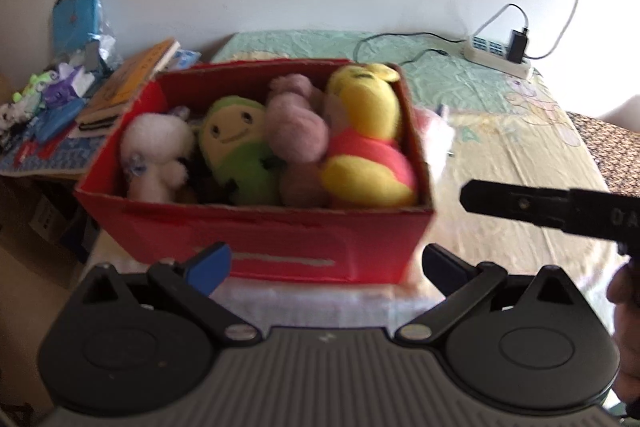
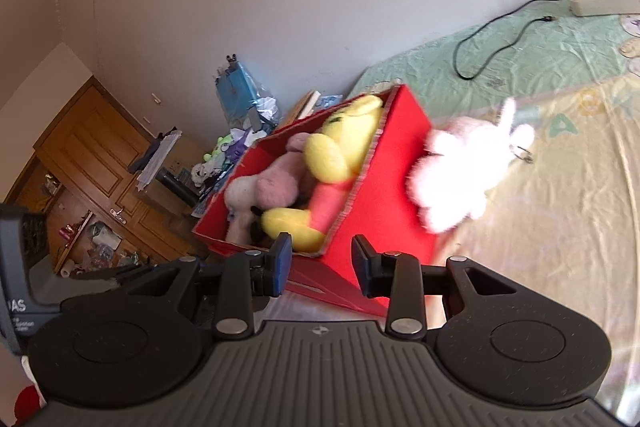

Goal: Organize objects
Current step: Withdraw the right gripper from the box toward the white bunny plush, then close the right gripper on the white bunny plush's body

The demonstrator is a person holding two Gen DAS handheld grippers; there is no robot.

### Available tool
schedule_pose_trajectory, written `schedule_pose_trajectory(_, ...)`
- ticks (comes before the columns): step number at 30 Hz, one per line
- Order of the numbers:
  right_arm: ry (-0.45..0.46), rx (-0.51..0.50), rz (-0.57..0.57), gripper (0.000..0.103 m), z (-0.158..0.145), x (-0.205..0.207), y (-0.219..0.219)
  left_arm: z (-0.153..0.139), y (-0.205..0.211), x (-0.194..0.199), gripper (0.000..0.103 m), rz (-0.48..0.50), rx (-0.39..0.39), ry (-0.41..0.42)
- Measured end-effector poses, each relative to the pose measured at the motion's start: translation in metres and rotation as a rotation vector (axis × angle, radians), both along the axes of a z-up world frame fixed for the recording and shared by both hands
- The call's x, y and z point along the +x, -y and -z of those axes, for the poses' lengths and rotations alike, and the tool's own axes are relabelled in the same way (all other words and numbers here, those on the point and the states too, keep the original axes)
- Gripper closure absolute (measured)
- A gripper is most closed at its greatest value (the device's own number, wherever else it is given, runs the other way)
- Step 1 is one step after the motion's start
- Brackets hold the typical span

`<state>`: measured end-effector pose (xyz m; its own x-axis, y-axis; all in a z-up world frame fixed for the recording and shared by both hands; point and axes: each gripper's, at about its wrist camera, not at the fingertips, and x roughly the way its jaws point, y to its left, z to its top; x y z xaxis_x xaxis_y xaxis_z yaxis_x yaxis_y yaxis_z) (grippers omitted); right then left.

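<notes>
A red cardboard box (image 1: 280, 247) stands on the bed. It holds a white plush (image 1: 154, 155), a green plush (image 1: 236, 155), a pink plush (image 1: 294, 131) and a yellow bear in a red shirt (image 1: 366, 139). My left gripper (image 1: 326, 263) hangs wide open just before the box's near wall, holding nothing. A pale pink-white plush (image 2: 460, 171) lies on the sheet against the box's right side. My right gripper (image 2: 320, 261) is near the box's corner (image 2: 376, 187). Its jaws stand a narrow gap apart with nothing between them.
A power strip (image 1: 500, 57) with a plugged charger and cables lies at the bed's far right. Books (image 1: 132, 79) and clutter fill a low table left of the box. Wooden cabinets (image 2: 80, 163) stand further left. The wall runs behind the bed.
</notes>
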<state>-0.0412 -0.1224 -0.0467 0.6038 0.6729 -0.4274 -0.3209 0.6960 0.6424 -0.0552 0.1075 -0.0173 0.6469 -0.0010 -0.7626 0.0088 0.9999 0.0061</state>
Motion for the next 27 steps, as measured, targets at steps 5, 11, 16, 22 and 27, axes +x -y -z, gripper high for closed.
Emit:
schedule_pose_trajectory(5,-0.038,-0.016,0.027,0.066,0.013,0.0,0.017,0.015,0.025,-0.005,0.001,0.047,-0.02,-0.034)
schedule_pose_trajectory(11,-0.074,-0.03,0.088,0.065,0.024,0.018,0.036,0.037,0.053,-0.006,0.002,0.123,-0.02,-0.059)
schedule_pose_trajectory(16,-0.106,-0.01,0.149,0.06,0.028,0.051,0.045,0.057,0.07,-0.002,0.002,0.201,-0.008,-0.071)
schedule_pose_trajectory(22,-0.197,0.028,0.225,0.047,0.036,0.101,0.043,0.076,0.08,0.0,0.002,0.279,-0.01,-0.097)
schedule_pose_trajectory(27,-0.254,-0.018,0.244,0.045,0.046,0.132,0.026,0.09,0.077,0.004,0.002,0.303,-0.027,-0.141)
